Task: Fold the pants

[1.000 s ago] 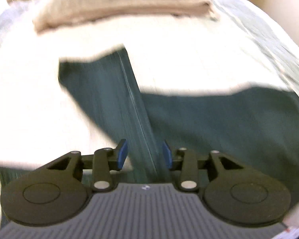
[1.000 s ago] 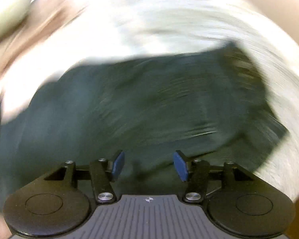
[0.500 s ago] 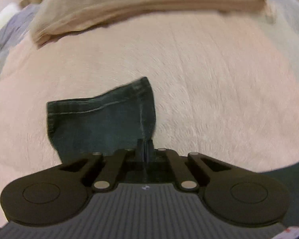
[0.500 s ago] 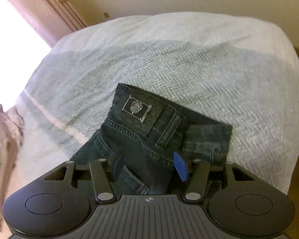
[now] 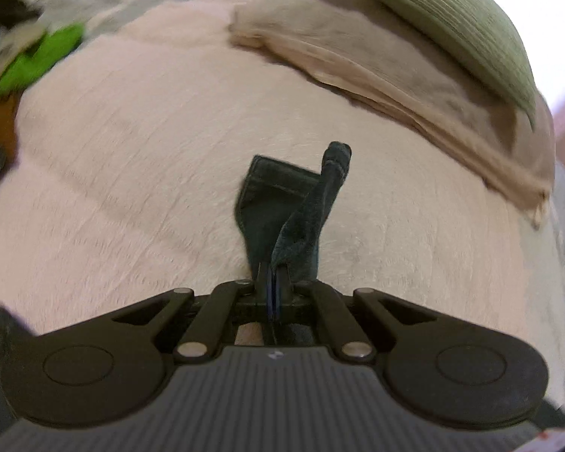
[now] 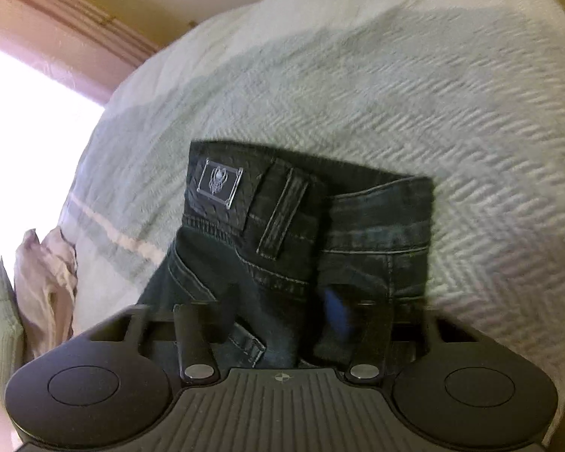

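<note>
Now left gripper (image 5: 274, 282) pinches the pants (image 5: 282, 218) hem; right gripper (image 6: 278, 320) closing on the waistband (image 6: 309, 203) ahead, likely to fold them.

Right gripper (image 6: 282, 312) jaws closing over jeans (image 6: 293, 233) waistband (motion-blurred).

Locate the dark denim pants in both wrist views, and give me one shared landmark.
Left wrist: the dark denim pants sit centre, a hem end pinched in the shut left gripper.
Right wrist: the waistband end with a metal patch fills the lower centre, above the right gripper, jaws blurred.
Shared landmark: the folded beige blanket, at the left edge in the right view.
</note>
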